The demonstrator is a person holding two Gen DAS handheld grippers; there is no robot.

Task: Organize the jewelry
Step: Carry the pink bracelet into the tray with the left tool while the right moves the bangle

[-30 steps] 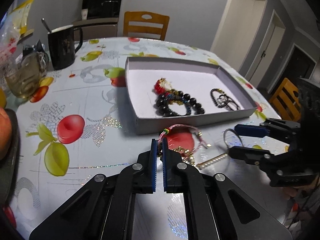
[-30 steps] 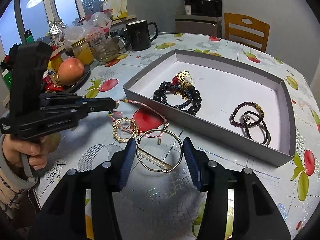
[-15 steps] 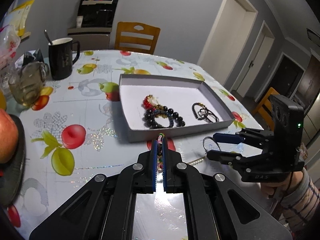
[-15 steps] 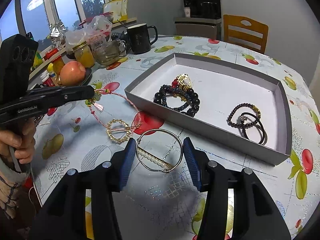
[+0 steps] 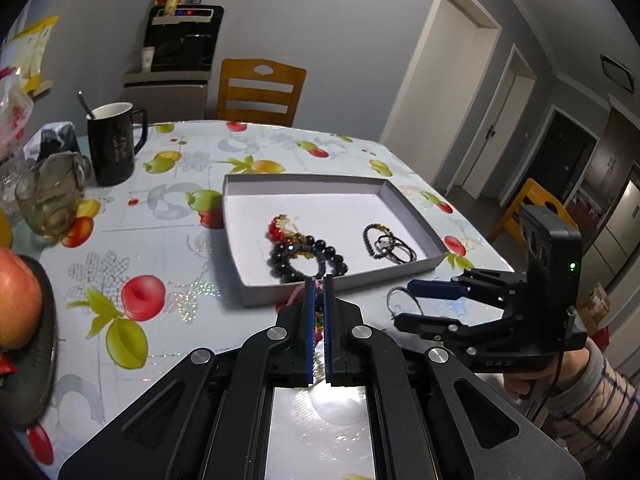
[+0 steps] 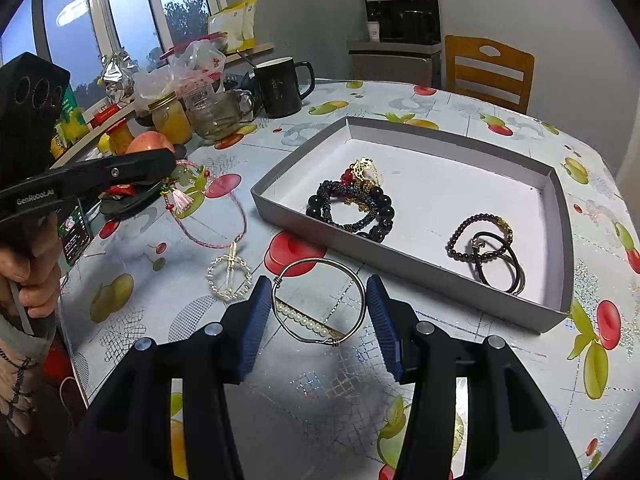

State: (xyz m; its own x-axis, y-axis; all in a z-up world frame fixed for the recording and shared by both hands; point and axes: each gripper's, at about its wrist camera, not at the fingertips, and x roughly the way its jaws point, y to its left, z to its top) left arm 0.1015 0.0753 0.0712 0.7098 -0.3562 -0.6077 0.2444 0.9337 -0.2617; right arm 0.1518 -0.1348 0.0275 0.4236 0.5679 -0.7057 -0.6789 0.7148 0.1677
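Observation:
My left gripper (image 5: 317,282) is shut on a pink cord necklace (image 6: 224,236) and holds it lifted; its gold ring pendant (image 6: 229,276) hangs down to the table. In the right wrist view the left gripper (image 6: 170,166) is at the left. My right gripper (image 6: 319,300) is open, its fingers on either side of a wire bangle with pearls (image 6: 320,304) lying on the table. It also shows in the left wrist view (image 5: 404,304). A grey shallow box (image 6: 400,258) holds dark bead bracelets (image 6: 352,208) and black bands (image 6: 486,248).
A black mug (image 5: 114,144), a glass cup (image 5: 50,196) and an apple on a dark plate (image 5: 16,300) stand at the left of the fruit-print table. Jars and bags (image 6: 168,92) crowd the window side. A wooden chair (image 5: 260,92) stands behind the table.
My left gripper has risen and pulled back with the pink necklace, lifting the cord and its pendant off the table. The right gripper has stayed open around the bangle.

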